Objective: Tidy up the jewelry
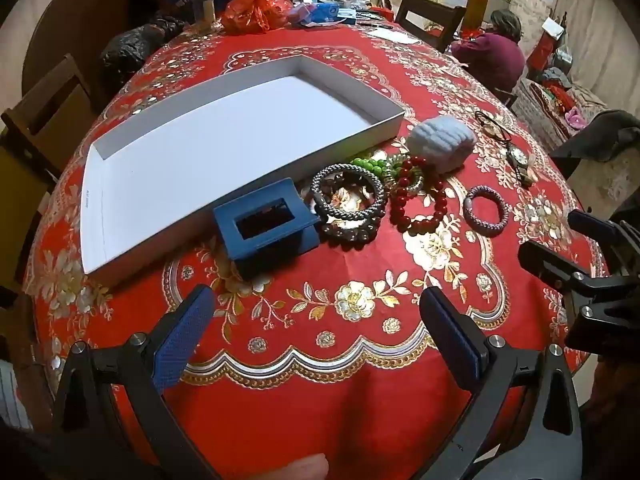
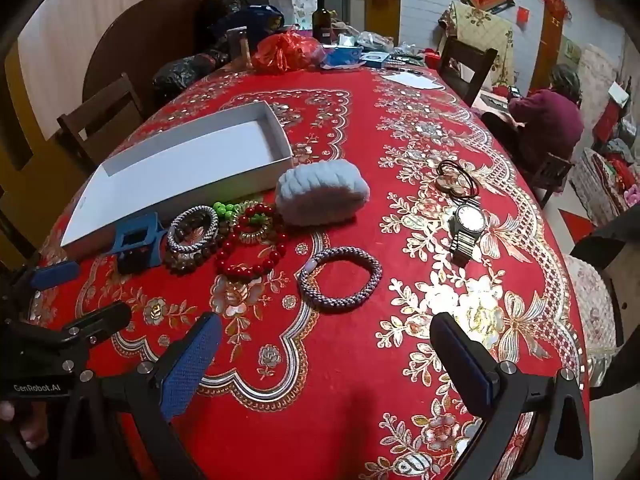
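Right, both grippers hover over the red floral tablecloth (image 2: 340, 400), jaws spread wide, nothing btwn them. Left gripper (image 1: 316, 332) sits nearer the box side, right gripper (image 2: 326, 354) nearer the watch side; each shows two blue-padded fingers (image 1: 182, 344).

One white shallow box (image 1: 200, 168) lies open w/ nothing in it, on the far-left part of the cloth. Just at its near edge: one blue hair claw clip (image 1: 264, 224), touching the box wall.

Next to the clip comes the pile. Counting what I can: one grey woven bracelet (image 1: 346, 194) lying over a dark bead bracelet (image 1: 352, 232), one red bead bracelet (image 1: 420, 208), one green bead strand (image 1: 370, 164) partly hidden behind, and a clear coil hair tie (image 2: 254, 230) mixed in w/ the red beads. These overlap, so exact count in the heap is hard to tell.

Apart from the pile, nearer the right gripper, one lilac woven bracelet (image 2: 340, 276) lies alone. One pale blue fluffy scrunchie (image 2: 322, 194) sits beside the box corner, behind the pile.

Further right: one wristwatch (image 2: 468, 228) w/ metal band, and beyond it one dark cord necklace (image 2: 456, 178) w/ a pendant, close to the watch.

Far end of the table is cluttered: one orange plastic bag (image 2: 286, 52), one dark bottle (image 2: 322, 16). One person in a maroon top (image 2: 548, 116) sits off to the right.
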Demonstrator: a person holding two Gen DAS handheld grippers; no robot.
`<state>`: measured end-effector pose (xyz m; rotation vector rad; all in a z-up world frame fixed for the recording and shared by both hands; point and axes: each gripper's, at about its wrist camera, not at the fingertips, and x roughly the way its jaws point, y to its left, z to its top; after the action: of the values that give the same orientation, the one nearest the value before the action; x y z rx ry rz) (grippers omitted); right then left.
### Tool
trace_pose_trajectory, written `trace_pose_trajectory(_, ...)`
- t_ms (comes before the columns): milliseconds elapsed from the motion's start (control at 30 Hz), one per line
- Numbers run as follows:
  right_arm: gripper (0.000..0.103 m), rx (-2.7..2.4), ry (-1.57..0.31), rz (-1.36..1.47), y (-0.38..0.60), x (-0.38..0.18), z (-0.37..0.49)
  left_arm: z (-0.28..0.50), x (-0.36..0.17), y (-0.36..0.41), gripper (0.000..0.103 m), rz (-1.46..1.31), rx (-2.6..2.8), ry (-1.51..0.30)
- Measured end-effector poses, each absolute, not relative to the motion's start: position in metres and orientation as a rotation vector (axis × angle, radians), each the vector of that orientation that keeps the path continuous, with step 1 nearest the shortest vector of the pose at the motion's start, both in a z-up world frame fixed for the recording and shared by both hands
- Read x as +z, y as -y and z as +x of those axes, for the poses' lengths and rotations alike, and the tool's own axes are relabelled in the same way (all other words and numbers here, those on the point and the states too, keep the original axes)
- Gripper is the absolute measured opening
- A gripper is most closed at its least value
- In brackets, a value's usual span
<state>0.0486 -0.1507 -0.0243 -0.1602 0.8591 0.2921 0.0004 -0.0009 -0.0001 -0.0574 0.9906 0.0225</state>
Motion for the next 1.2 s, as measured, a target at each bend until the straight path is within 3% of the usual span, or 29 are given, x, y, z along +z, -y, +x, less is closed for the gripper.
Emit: trace_pose_trajectory(1200, 0.103, 0.287, -0.857, -0.182, 0.150, -0.028, 0.046, 0.000, -0.010, 0.000, 0.103, -0.051, 0.042, -1.019)
